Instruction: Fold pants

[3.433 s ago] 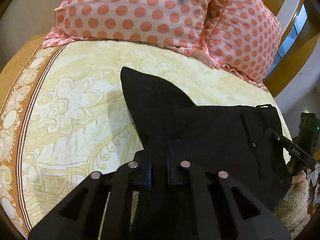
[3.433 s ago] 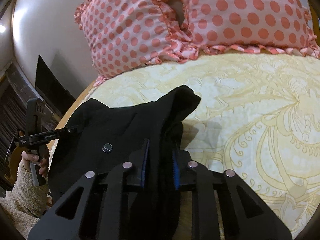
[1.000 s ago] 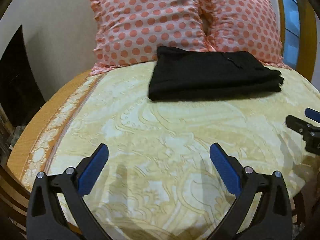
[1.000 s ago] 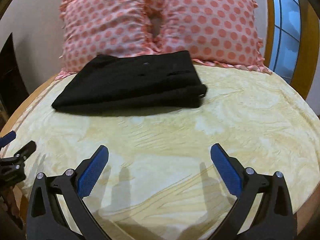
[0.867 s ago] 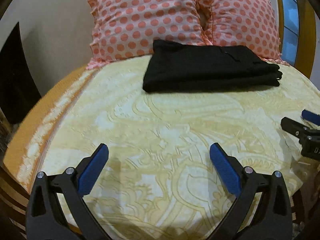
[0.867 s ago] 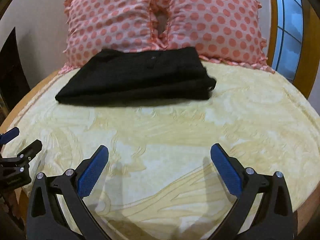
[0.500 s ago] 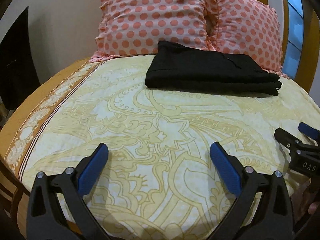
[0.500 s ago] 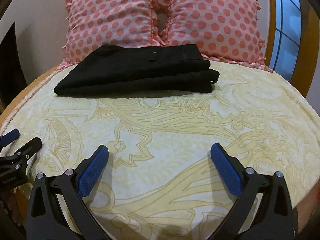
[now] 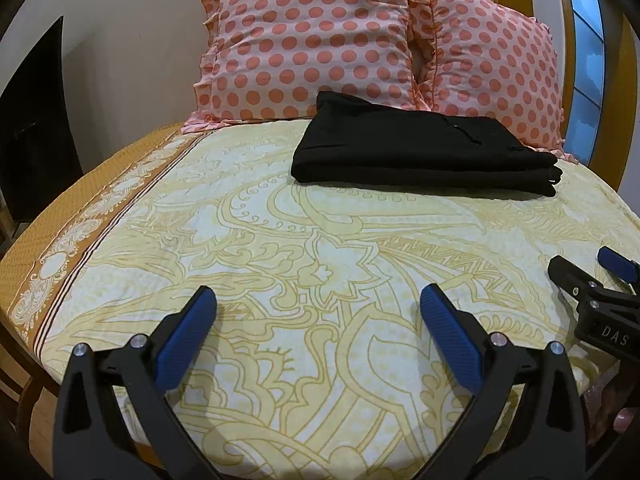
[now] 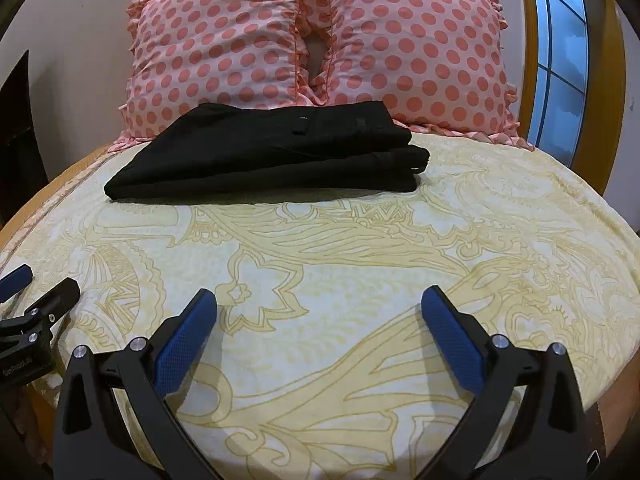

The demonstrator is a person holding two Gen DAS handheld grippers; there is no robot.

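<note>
Plainly, reading from left to right:

Dark panel point(image 9: 34, 120): stands against the wall at the far left, off the bed and apart from the work.

Bed point(image 9: 280, 260): yellow patterned cover with an orange border down its left edge; it serves as the flat folding surface, most of it bare.

Left gripper point(image 9: 318, 300): jaws spread wide with nothing between the blue pads; it hovers over the near edge of the bed, well apart from the cloth, probably because it has nothing left to hold.

Pants point(image 9: 420, 152): black, folded into a compact stacked rectangle, lying flat at the far end of the bed with its back edge touching the pillows. The layers look even, so the fold reads as done. A small loop pokes out at the right end.

Pillows point(image 10: 316, 44): two pink polka-dot ones, side by side, propped upright at the head; they back the bundle.

Right gripper point(image 10: 318, 300): jaws likewise spread and empty, level with the left one at the near edge, so neither can disturb the fold.

Window point(image 10: 560, 60): blue panes in a wooden frame, far right.
</note>
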